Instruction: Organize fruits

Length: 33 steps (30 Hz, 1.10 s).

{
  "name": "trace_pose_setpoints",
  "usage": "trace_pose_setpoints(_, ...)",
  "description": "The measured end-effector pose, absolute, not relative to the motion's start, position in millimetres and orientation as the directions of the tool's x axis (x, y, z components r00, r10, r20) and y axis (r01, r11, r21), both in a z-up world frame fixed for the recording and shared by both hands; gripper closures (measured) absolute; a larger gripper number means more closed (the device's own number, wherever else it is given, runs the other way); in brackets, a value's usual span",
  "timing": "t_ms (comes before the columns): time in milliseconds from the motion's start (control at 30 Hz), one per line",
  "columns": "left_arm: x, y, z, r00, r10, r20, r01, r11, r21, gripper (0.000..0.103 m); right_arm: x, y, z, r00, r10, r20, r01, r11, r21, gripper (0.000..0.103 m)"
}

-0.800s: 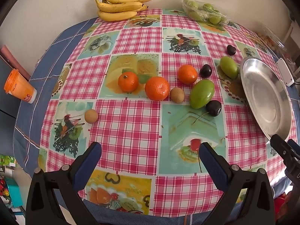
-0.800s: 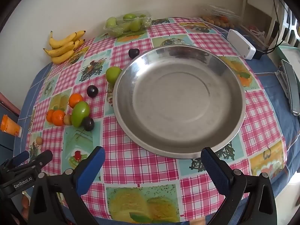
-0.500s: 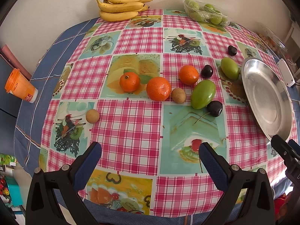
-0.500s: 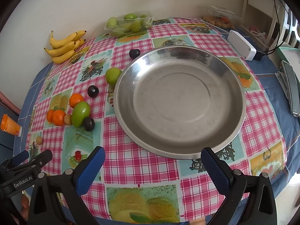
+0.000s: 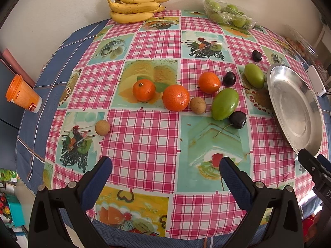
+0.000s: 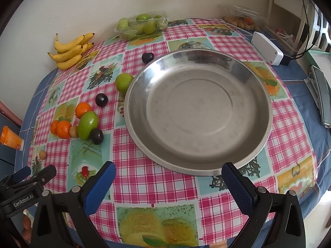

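plate (image 6: 198, 113): round shiny steel, bench right | oval glossy green fruit (image 5: 225, 104): beside plate, long axis tilted up-right | left tongs (image 5: 165, 171), right tongs (image 6: 168, 174): apart, empty

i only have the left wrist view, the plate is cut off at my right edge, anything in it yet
Observer: No, the right wrist view shows the whole steel plate and it holds no fruit.
Operator: whats on the far side of it
Observer: A white box with a black cable plugged in, on the blue cloth past the plate.
Operator: is the right gripper carrying anything
Observer: No, the right gripper is open with nothing between its fingers, hovering at the plate's near rim.
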<state>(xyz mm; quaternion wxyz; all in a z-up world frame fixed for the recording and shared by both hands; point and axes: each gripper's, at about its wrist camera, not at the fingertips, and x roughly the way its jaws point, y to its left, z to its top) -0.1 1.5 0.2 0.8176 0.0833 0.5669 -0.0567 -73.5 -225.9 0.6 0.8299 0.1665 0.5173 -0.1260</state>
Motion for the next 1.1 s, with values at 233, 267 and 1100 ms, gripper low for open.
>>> trace_pose_setpoints(233, 0, 2, -2, 0.353, 0.006, -0.936, 0.191, 0.979, 0.079, 0.000, -71, -227, -5, 0.423, -0.032, -0.906, 0.385, 0.911, 0.148, 0.000)
trace_pose_setpoints(267, 0, 2, -2, 0.351, 0.006, -0.936, 0.191, 0.978, 0.078, 0.000, -71, -227, -6, 0.423, -0.032, -0.906, 0.384, 0.911, 0.147, 0.000)
trace_pose_setpoints(1100, 34, 56, 4, 0.410, -0.111, -0.906, 0.163, 0.986, -0.047, 0.000, -24, -161, 7, 0.529, 0.065, -0.846, 0.145, 0.976, 0.165, 0.004)
